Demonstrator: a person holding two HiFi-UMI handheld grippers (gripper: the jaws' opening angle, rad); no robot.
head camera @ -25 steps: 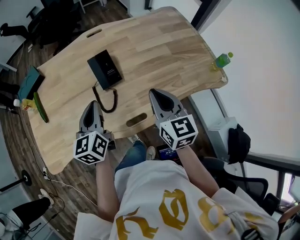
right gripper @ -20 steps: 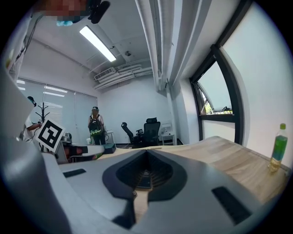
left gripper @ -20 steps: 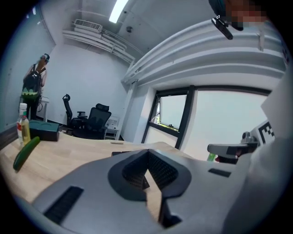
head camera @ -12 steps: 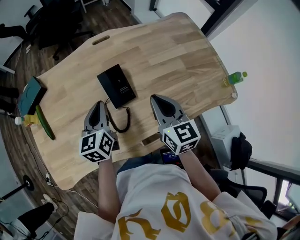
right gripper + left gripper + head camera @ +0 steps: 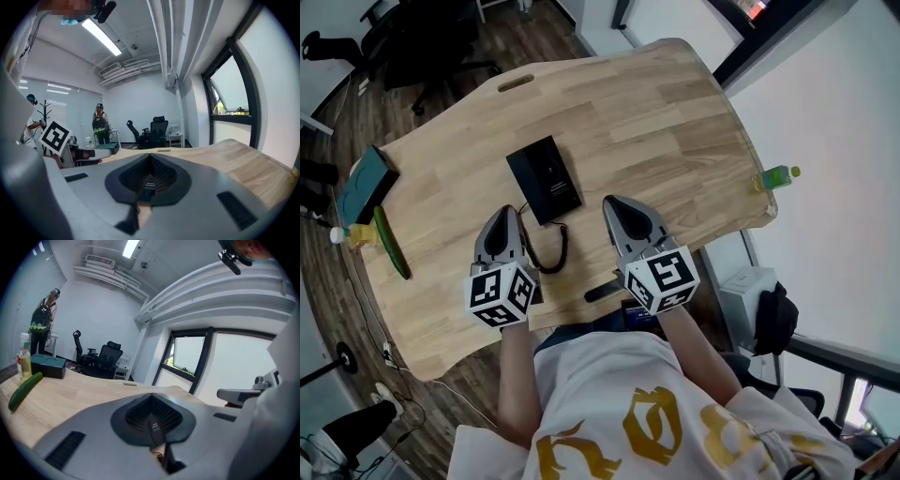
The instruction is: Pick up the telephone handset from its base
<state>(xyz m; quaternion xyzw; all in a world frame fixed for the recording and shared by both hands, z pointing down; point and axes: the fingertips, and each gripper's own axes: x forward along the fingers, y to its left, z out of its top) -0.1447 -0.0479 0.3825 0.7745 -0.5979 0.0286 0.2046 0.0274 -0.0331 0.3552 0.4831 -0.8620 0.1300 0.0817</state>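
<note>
The black telephone (image 5: pixel 545 178) lies flat on the wooden table (image 5: pixel 675 122), handset resting on its base. Its coiled cord (image 5: pixel 553 247) loops toward the near edge. My left gripper (image 5: pixel 508 212) hovers over the table just left of the cord, tips a little short of the phone's near end, jaws shut and holding nothing. My right gripper (image 5: pixel 610 201) hovers to the right of the phone, beside its near corner, also shut and empty. In the left gripper view (image 5: pixel 153 427) and the right gripper view (image 5: pixel 149 183) the jaws meet along a closed seam.
A cucumber (image 5: pixel 391 242), a dark teal box (image 5: pixel 364 183) and a small yellow bottle (image 5: pixel 347 234) sit at the table's left end. A green bottle (image 5: pixel 776 177) stands at the right edge. Office chairs (image 5: pixel 441 37) stand beyond the table; a person (image 5: pixel 44 319) stands far off.
Both grippers have come forward over the table's near edge toward the telephone, which now lies closer between their tips. Both stayed shut.
</note>
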